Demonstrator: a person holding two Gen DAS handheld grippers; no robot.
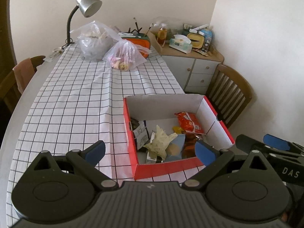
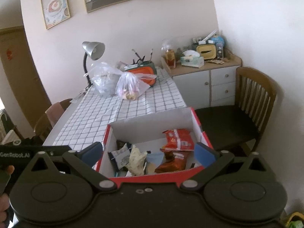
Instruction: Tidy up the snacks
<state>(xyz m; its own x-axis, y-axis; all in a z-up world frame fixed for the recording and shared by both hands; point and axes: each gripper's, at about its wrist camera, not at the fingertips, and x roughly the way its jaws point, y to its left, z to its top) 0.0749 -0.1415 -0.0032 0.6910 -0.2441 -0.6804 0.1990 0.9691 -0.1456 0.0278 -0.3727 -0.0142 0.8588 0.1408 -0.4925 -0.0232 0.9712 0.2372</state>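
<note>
Covering table (image 1: 76, 98): checked cloth (image 1: 79, 87); snack box (image 1: 131, 134) near edge; both hand-held grippers released.

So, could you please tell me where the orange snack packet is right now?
The orange snack packet lies inside the red box, leaning in its far right corner, beyond the pale crumpled wrapper; the right wrist view shows it there too.

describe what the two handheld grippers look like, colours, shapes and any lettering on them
Both are matte black plastic with two round discs at the base, angled linkage arms with silver pivot pins, and blue pads on the fingertips. The left gripper body reads GenRobot.AI in white; the right gripper shows DAS. No cables or sleeves visible.
</note>
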